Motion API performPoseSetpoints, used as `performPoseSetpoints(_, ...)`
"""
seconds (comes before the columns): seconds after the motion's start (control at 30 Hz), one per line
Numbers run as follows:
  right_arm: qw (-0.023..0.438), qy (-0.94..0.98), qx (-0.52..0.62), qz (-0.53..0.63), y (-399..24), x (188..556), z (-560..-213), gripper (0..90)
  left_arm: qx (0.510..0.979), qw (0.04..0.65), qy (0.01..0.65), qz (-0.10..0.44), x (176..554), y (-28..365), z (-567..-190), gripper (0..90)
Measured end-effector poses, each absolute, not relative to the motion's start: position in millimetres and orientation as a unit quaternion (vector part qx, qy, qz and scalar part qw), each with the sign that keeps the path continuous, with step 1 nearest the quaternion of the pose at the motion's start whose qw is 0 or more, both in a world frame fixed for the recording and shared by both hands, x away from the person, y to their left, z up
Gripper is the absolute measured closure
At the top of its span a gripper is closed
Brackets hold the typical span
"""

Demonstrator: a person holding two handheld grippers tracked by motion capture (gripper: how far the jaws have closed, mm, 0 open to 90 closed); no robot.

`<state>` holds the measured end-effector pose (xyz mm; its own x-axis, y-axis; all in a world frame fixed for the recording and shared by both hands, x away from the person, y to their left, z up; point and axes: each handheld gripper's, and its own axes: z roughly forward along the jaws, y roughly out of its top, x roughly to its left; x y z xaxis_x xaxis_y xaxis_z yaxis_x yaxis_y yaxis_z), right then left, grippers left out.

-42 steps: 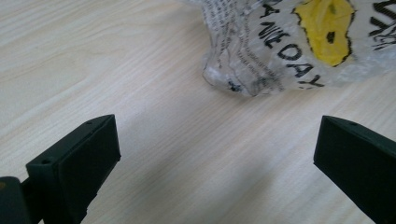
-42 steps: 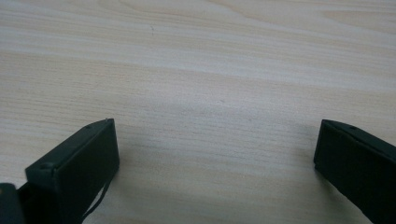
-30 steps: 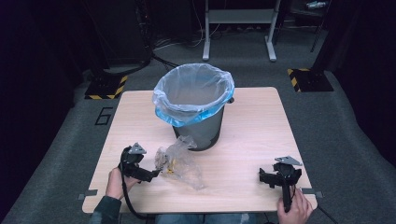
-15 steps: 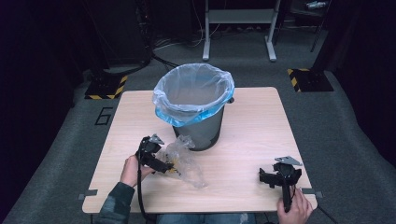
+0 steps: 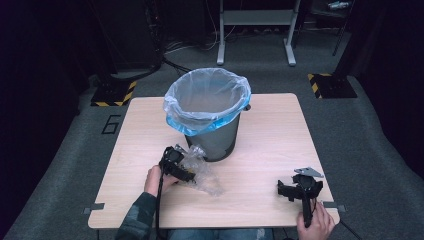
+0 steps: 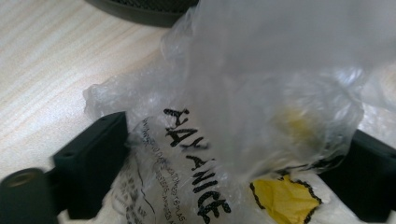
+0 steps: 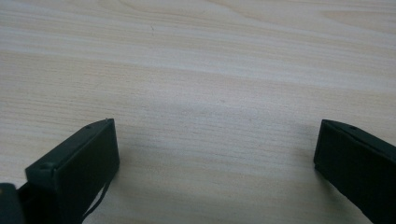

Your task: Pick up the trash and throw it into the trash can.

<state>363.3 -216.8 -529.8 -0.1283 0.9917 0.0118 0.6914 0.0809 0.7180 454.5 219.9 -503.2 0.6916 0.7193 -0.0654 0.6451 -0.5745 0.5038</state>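
Table (image 5: 280,135): pale wood, square, on grey floor.
Bin (image 5: 212,135): dark, lined with a clear-blue liner (image 5: 207,97); stands upright near the far edge, centre.
Bag (image 5: 202,170): crumpled clear plastic, black print, a yellow patch inside (image 6: 285,198); lies just before the bin's base, toward the near-left.
Left gripper (image 5: 182,167): jaws spread wide, one on either side of the bag (image 6: 233,107); whether they press it is hard to tell.
Right gripper (image 5: 295,189): near-right corner, jaws wide apart over bare wood (image 7: 215,93), holding nothing.
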Motion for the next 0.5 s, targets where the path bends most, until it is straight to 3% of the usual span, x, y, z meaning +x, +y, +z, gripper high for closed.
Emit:
performPoseSetpoints(0.23, 0.253, 0.69, 0.61, 0.296, -217, 363, -530, 0.0, 0.877, 0.254, 0.394, 0.11, 449, 220, -505, 22.3)
performPoseSetpoints(0.5, 0.253, 0.69, 0.61, 0.296, -217, 363, -530, 0.0, 0.868, 0.265, 0.401, 0.123, 444, 231, -502, 52.5)
